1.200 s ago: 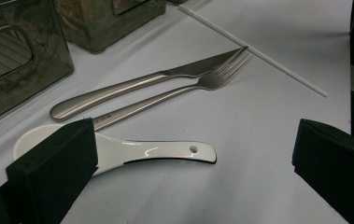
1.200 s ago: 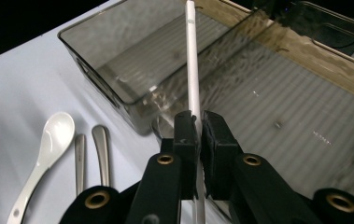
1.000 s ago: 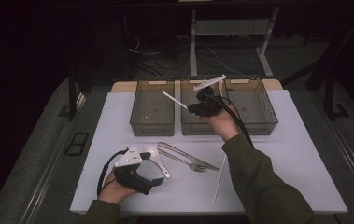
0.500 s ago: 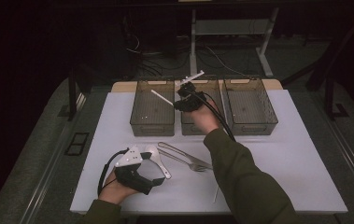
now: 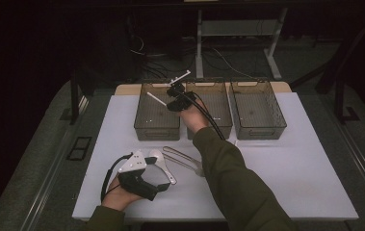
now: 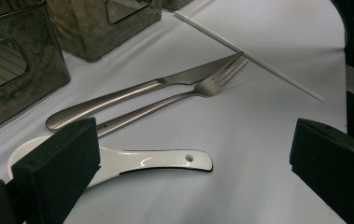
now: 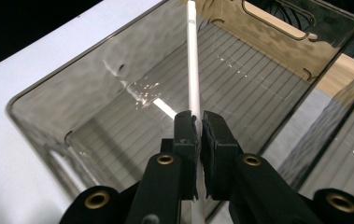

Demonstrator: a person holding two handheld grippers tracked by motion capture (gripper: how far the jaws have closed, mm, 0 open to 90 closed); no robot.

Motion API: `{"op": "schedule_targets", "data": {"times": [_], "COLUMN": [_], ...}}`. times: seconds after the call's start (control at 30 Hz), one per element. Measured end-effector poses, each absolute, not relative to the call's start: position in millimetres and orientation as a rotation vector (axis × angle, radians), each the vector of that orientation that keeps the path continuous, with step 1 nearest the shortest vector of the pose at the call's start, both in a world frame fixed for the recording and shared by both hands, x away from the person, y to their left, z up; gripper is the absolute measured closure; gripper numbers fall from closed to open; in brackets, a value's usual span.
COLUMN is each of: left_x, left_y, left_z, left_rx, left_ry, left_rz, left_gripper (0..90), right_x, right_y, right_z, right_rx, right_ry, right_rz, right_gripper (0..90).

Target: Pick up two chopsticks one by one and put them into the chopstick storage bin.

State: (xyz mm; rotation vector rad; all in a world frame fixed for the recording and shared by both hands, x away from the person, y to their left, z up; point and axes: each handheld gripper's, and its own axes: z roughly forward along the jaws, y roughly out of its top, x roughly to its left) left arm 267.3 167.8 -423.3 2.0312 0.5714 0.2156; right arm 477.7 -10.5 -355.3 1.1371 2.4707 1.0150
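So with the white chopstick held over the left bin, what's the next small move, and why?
Probably lower it a little, then open the fingers. The right gripper is shut on the white chopstick, which hangs above the floor of the left bin, so a release there should drop it inside.

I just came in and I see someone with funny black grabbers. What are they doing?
A person is sorting table things into see-through bins. The right gripper is shut on a thin white stick and holds it over the left bin. The left gripper is open, low over the white table, next to a white spoon, a knife and a fork. Another white stick lies on the table.
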Motion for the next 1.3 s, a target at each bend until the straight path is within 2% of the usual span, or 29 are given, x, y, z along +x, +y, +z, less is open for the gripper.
{"op": "schedule_targets", "data": {"times": [0.5, 0.77, 0.8, 0.93, 1.07, 1.1, 1.3], "left_x": [266.3, 266.7, 266.8, 267.1, 267.0, 267.0, 267.7], "left_y": [165.1, 163.5, 163.7, 164.3, 164.2, 164.4, 164.5], "left_z": [-422.1, -422.2, -422.2, -421.9, -421.9, -421.9, -422.3], "left_rx": [2.026, 2.024, 2.021, 2.021, 2.022, 2.023, 2.025], "left_ry": [0.561, 0.559, 0.559, 0.560, 0.559, 0.559, 0.559], "left_rz": [0.211, 0.209, 0.210, 0.211, 0.211, 0.211, 0.211], "left_gripper": [1.0, 1.0, 1.1, 1.0, 1.1, 1.1, 1.1], "right_x": [496.2, 500.0, 500.3, 499.4, 497.9, 497.0, 490.5], "right_y": [23.3, 25.6, 24.8, 24.3, 20.0, 17.4, 8.3], "right_z": [-372.7, -378.5, -377.3, -375.0, -370.3, -367.1, -356.5], "right_rx": [1.187, 1.205, 1.208, 1.193, 1.178, 1.173, 1.169], "right_ry": [2.488, 2.475, 2.458, 2.448, 2.454, 2.455, 2.453], "right_rz": [0.982, 0.987, 1.019, 1.022, 1.031, 1.038, 1.081], "right_gripper": [84.9, 84.9, 81.4, 78.8, 70.5, 65.8, 57.1]}}
